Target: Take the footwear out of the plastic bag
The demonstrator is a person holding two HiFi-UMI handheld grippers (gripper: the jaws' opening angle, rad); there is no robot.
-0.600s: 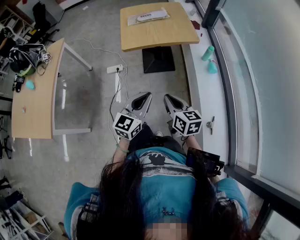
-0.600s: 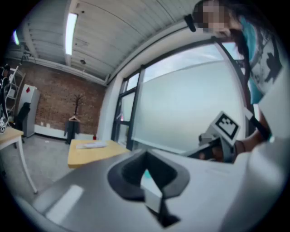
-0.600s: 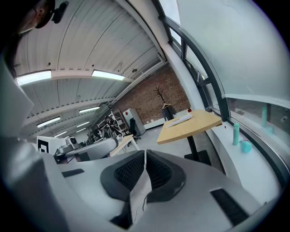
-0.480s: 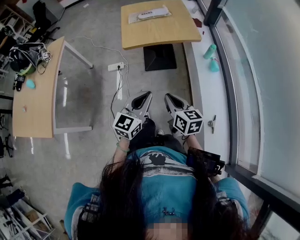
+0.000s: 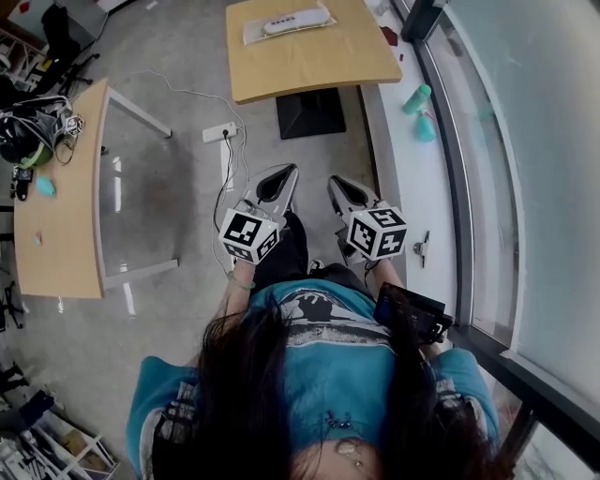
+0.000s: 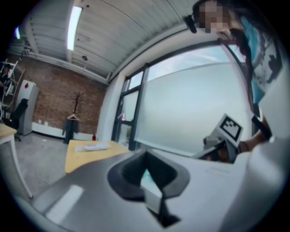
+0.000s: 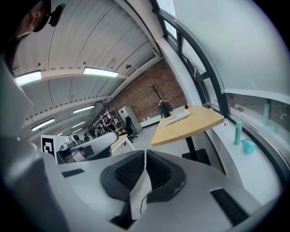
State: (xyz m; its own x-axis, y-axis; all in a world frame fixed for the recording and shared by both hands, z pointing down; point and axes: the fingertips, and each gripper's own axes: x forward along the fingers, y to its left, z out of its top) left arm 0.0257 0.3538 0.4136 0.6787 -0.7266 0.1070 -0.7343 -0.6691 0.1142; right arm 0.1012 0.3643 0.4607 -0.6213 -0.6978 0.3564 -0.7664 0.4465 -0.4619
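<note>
A clear plastic bag [image 5: 286,23] with white footwear inside lies on the far side of a small wooden table [image 5: 309,66] ahead of me. Both grippers hang side by side in front of the person's body, well short of that table and above the floor. The left gripper [image 5: 280,175] is shut with nothing in it. The right gripper [image 5: 336,184] is shut and empty too. In the left gripper view the bag [image 6: 92,146] shows on the table [image 6: 86,156] in the distance. The right gripper view shows the same bag [image 7: 176,118] on the table [image 7: 190,123].
A longer desk [image 5: 56,206] at the left carries cables and small items. A power strip [image 5: 219,132] and its cords lie on the floor. The table's black base [image 5: 309,114] stands ahead. Teal bottles [image 5: 418,101] stand on the window ledge [image 5: 422,187] at the right.
The head view has swung a little, so the desks sit further left. Both grippers stay shut and side by side, slightly higher in the picture.
</note>
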